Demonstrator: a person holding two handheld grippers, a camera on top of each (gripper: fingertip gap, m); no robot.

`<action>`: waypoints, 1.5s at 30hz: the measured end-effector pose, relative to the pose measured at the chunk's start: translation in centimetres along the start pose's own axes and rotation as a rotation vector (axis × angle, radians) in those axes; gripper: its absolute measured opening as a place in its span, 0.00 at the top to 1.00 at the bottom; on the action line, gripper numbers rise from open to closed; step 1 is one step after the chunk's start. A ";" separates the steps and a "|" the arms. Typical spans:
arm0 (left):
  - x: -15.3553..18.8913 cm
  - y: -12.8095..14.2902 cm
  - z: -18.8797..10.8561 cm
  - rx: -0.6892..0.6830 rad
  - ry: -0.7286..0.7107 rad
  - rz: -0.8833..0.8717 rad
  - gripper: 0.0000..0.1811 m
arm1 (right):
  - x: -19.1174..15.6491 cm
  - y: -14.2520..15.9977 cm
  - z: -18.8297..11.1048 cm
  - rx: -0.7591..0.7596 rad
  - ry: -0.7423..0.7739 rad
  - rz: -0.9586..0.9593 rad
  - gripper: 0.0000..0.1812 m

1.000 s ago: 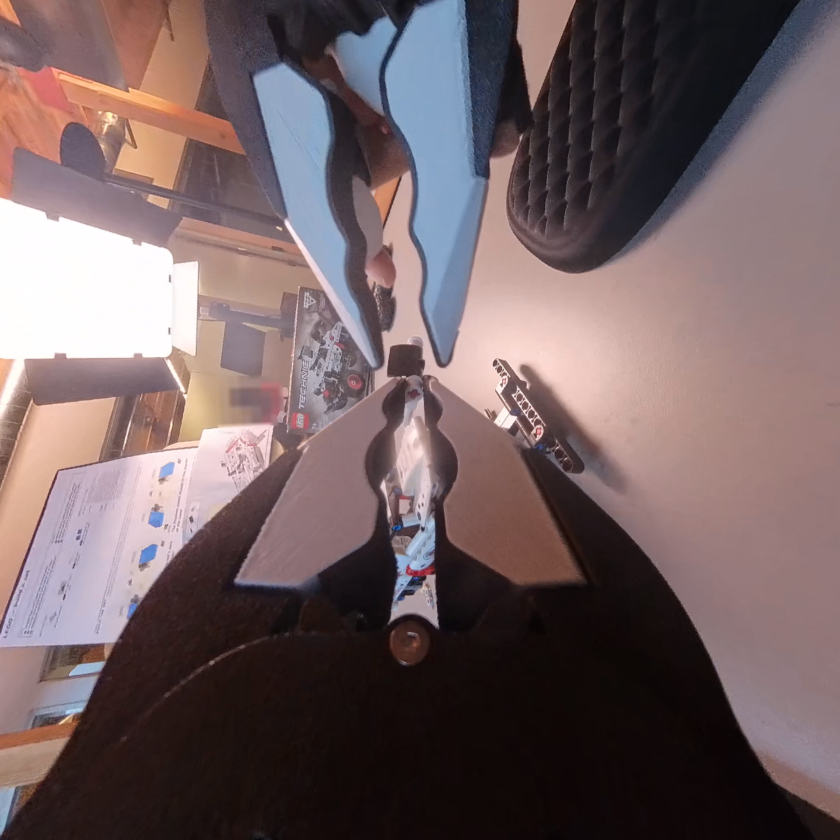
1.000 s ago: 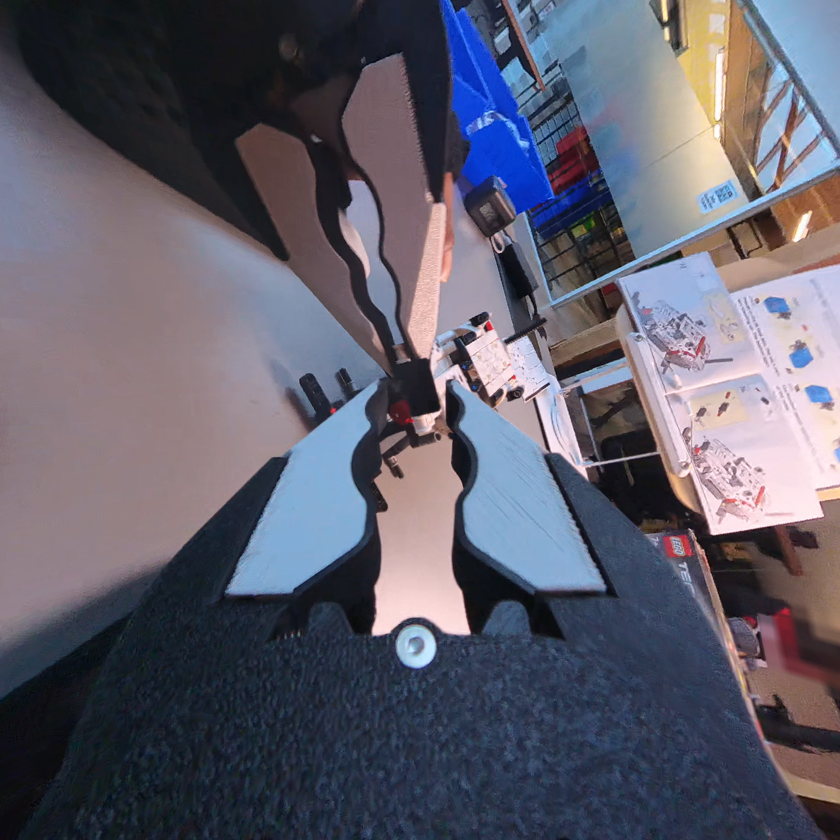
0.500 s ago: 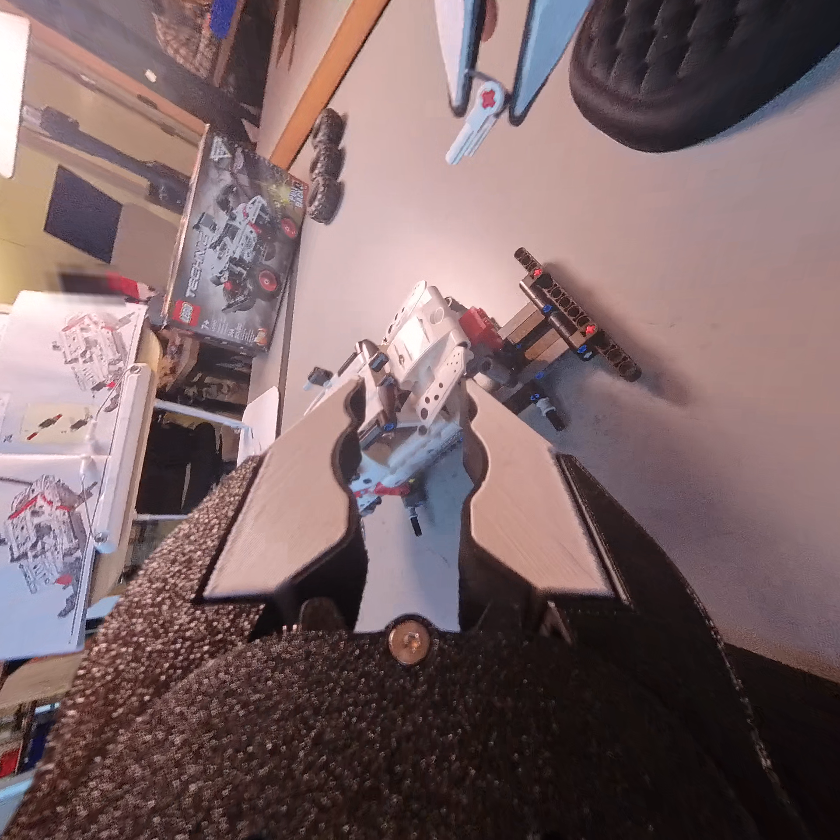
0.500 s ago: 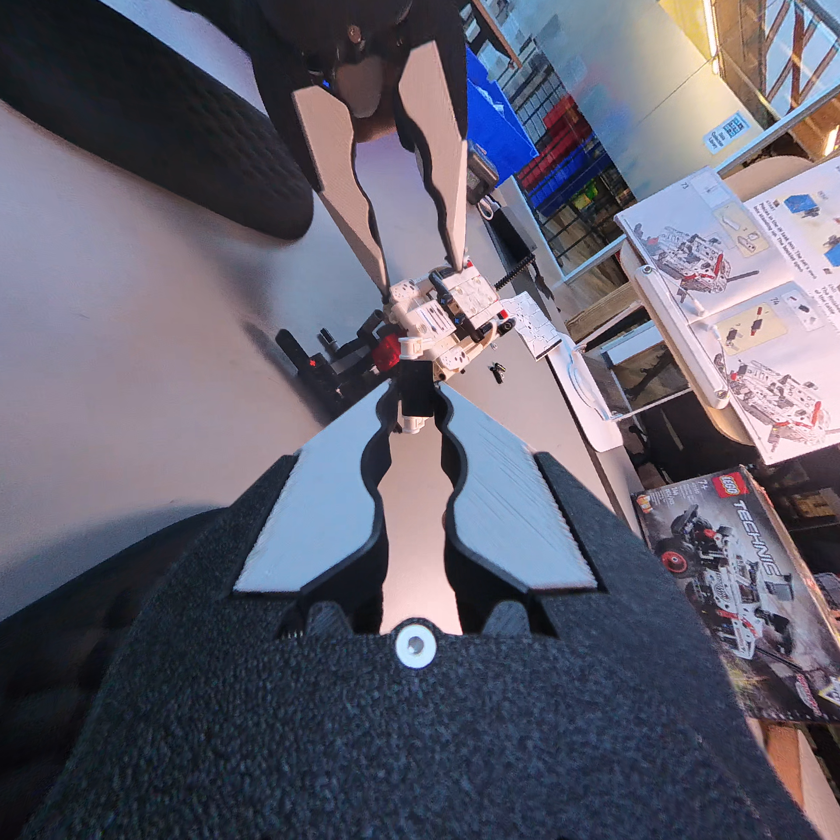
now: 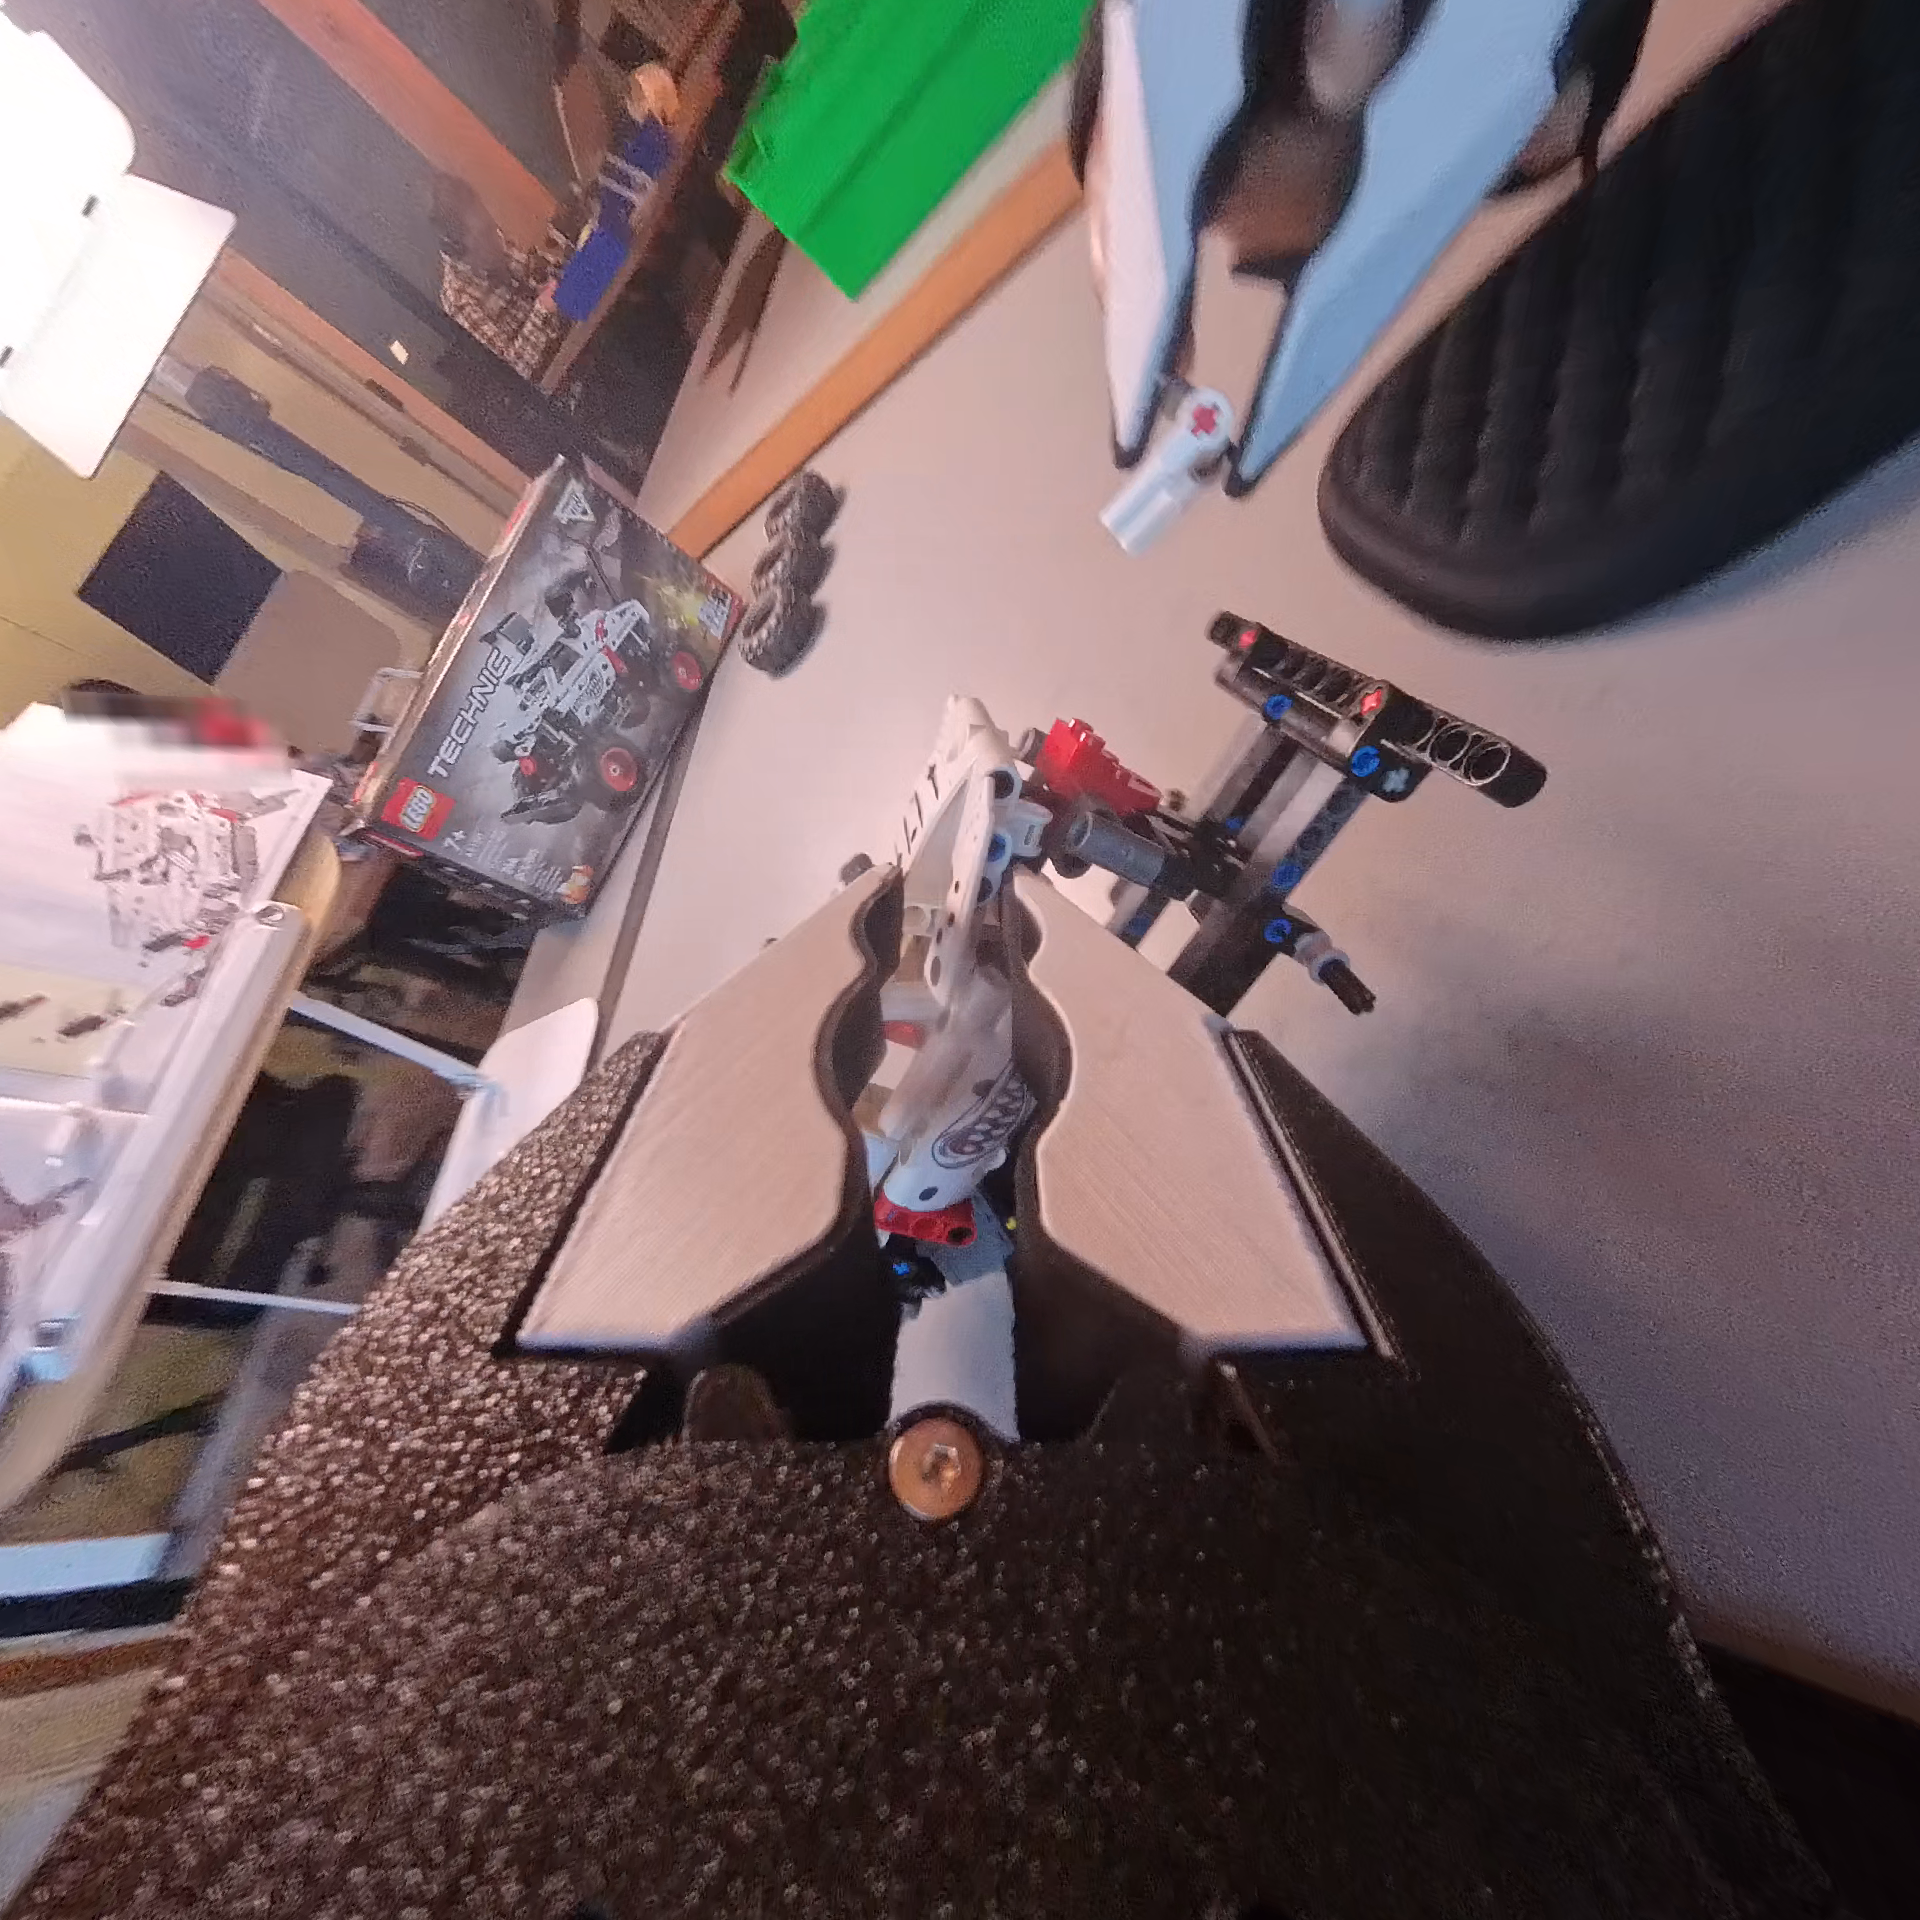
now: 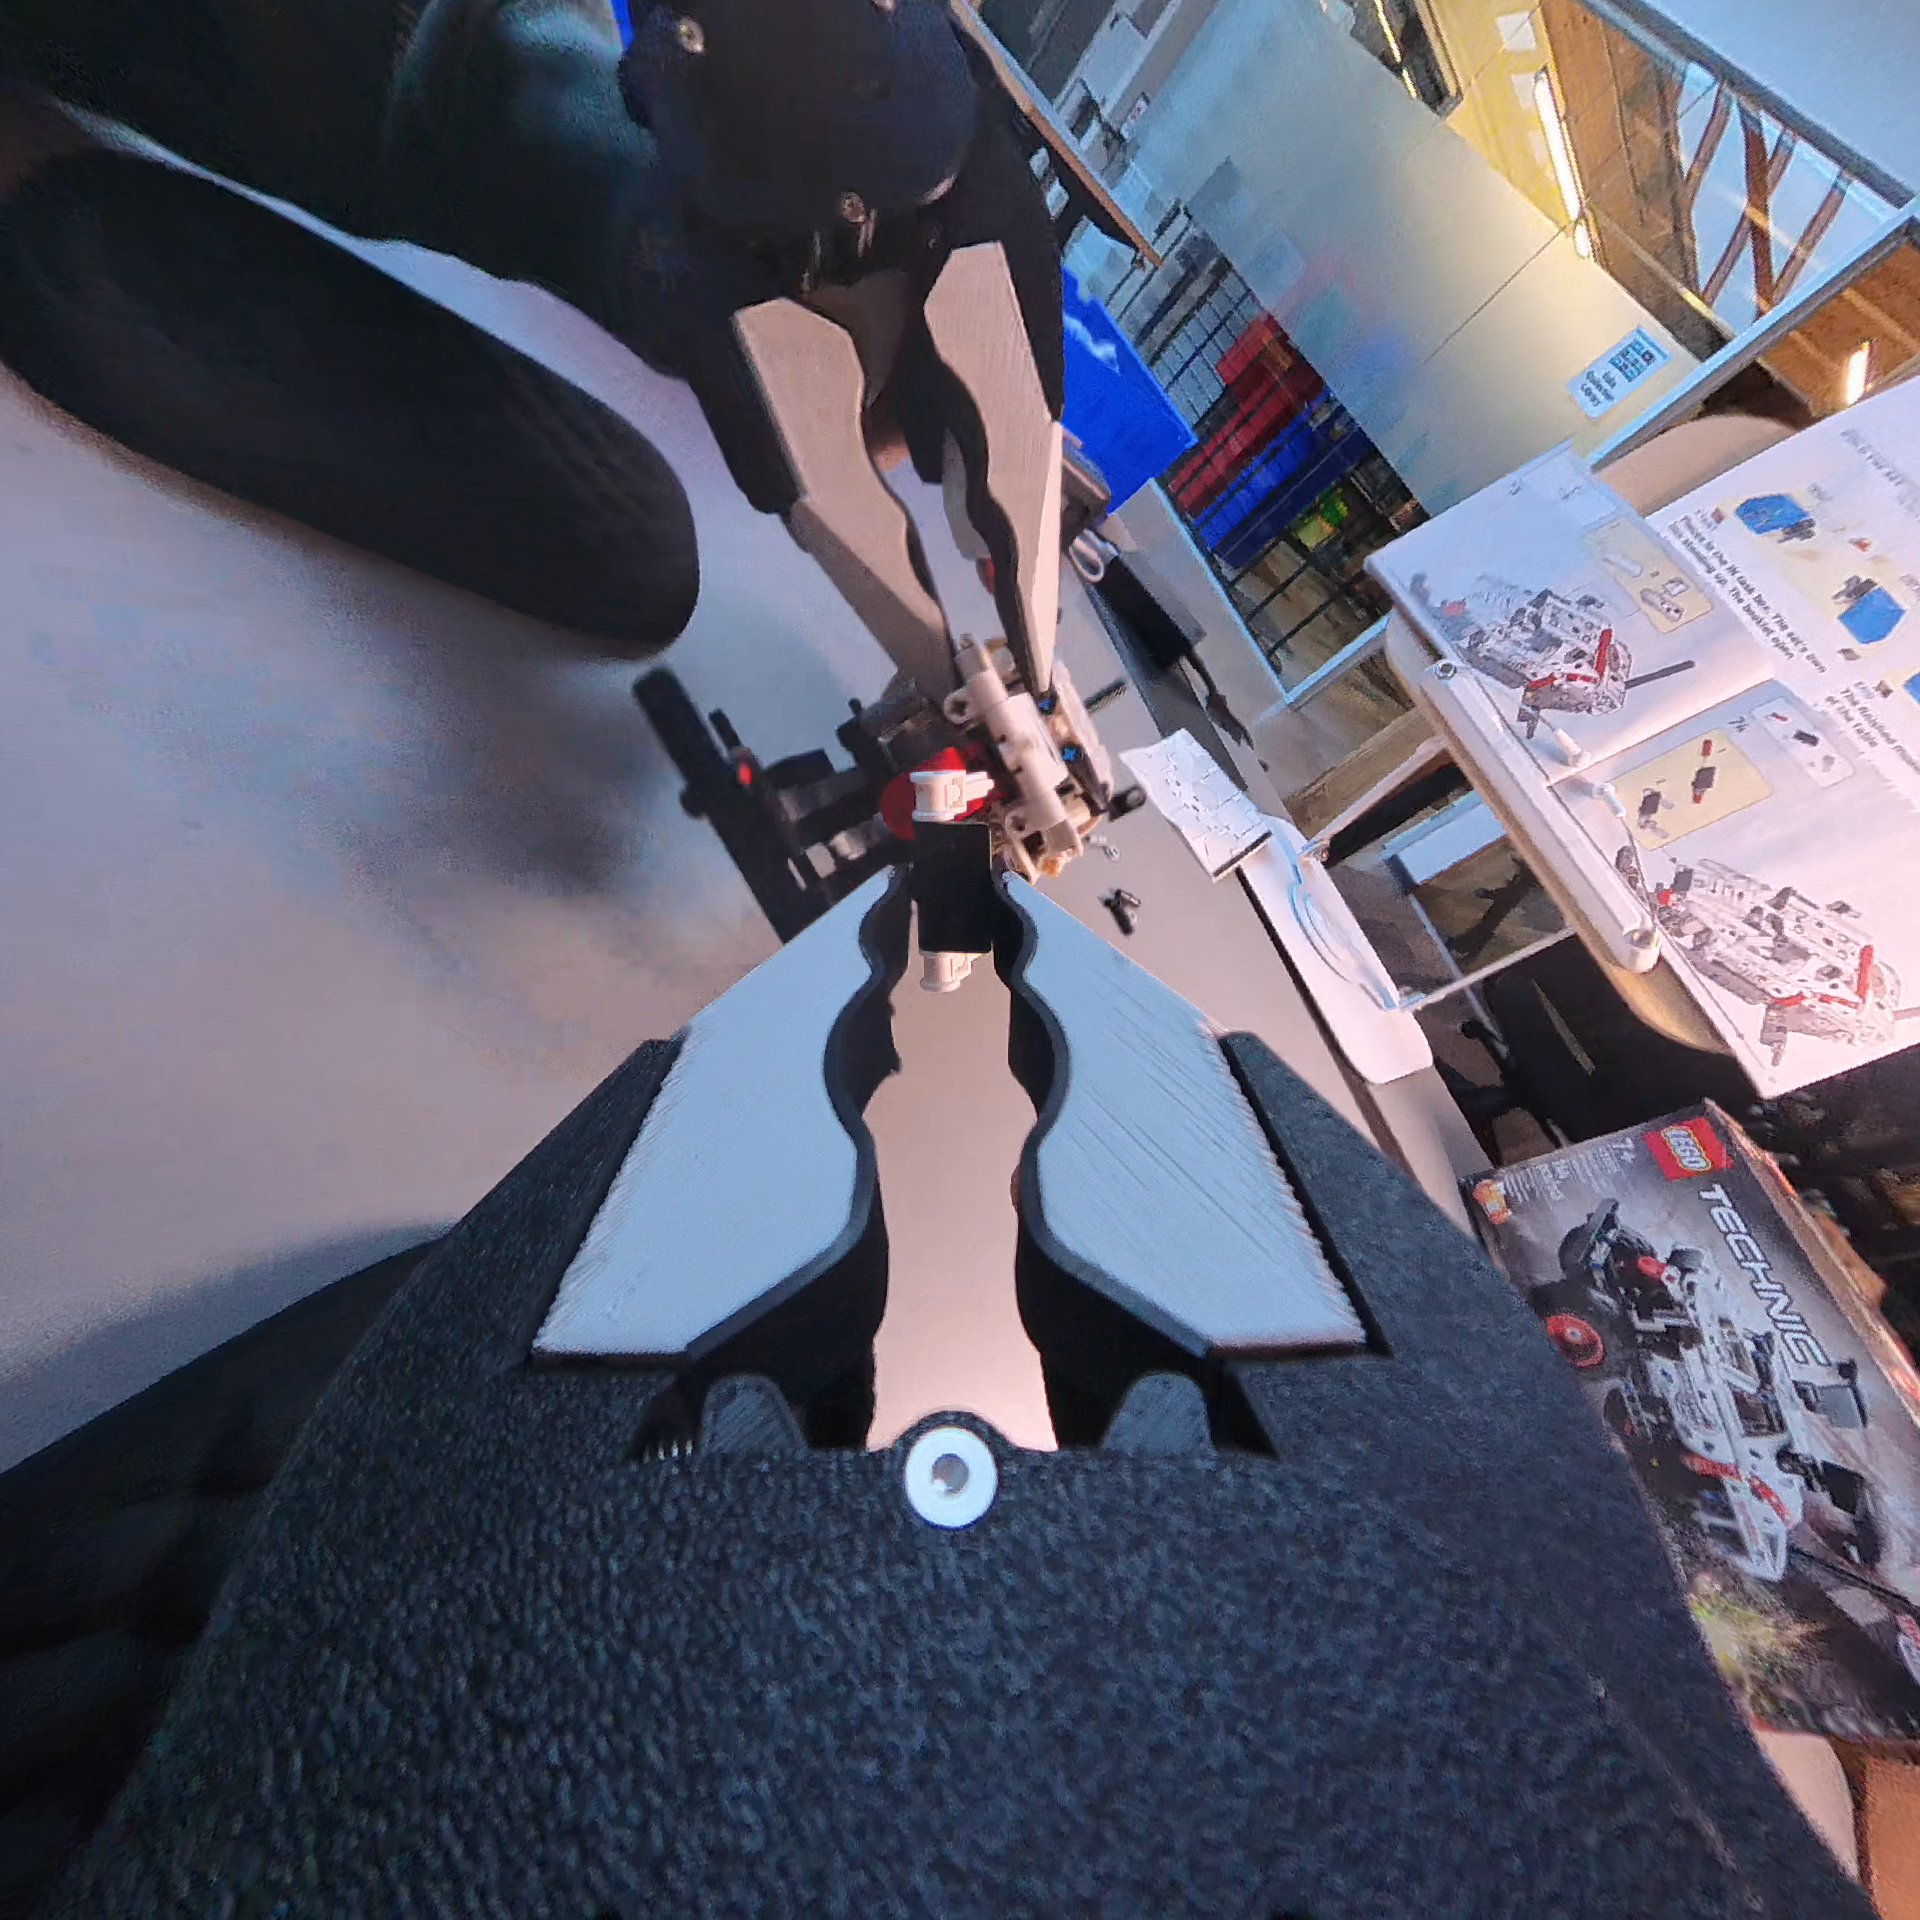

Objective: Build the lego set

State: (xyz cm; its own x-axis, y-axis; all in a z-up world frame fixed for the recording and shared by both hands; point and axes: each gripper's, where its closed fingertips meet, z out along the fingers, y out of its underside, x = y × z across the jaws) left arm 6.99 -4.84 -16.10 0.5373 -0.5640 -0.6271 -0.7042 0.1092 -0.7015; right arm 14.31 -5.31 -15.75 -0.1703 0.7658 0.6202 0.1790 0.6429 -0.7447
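In the left wrist view my left gripper [image 5: 951,914] is clamped on the white front of the model [image 5: 961,904], whose black frame [image 5: 1299,821] rests on the table [image 5: 1558,1195] just beyond. Farther off, the right gripper [image 5: 1184,457] pinches a small white connector [image 5: 1169,473]. Four tyres [image 5: 790,582] lie far left by the box [image 5: 561,696], so I judge the body partly built and the wheels still to fit. A black mat [image 5: 1621,416] crowds the far right; the table near the frame is bare.

In the right wrist view my right gripper [image 6: 951,914] is narrowed on the connector's black and white stack [image 6: 951,894], just short of the model's red part [image 6: 904,810]. A loose pin [image 6: 1122,906] lies right; the manual [image 6: 1683,748] stands off the table's edge.
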 end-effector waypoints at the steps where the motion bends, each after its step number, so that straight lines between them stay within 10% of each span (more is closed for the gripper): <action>1: -0.6 -1.0 -0.5 0.055 0.016 -0.084 0.94 | 0.3 -0.8 -0.3 0.022 -0.021 0.012 0.92; 7: 0.1 -3.2 -1.1 0.202 0.156 -0.308 0.98 | 3.4 -6.2 -2.4 0.086 -0.192 0.052 0.92; 20: 1.7 -5.7 -0.3 0.313 0.264 -0.451 0.97 | 1.1 -4.8 -1.4 -0.370 -0.792 0.181 0.92; 45: -0.4 -3.8 -1.3 0.446 0.414 -0.882 0.97 | 3.4 -5.5 3.0 -0.669 -1.103 0.555 0.92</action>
State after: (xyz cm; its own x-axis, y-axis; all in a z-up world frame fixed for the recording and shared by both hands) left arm 8.85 -6.11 -12.68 0.5151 -0.8146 0.2667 0.1339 -0.2308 -0.9637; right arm 9.79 -6.23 -10.31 -0.5333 0.7134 -0.4546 0.8411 0.3895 -0.3754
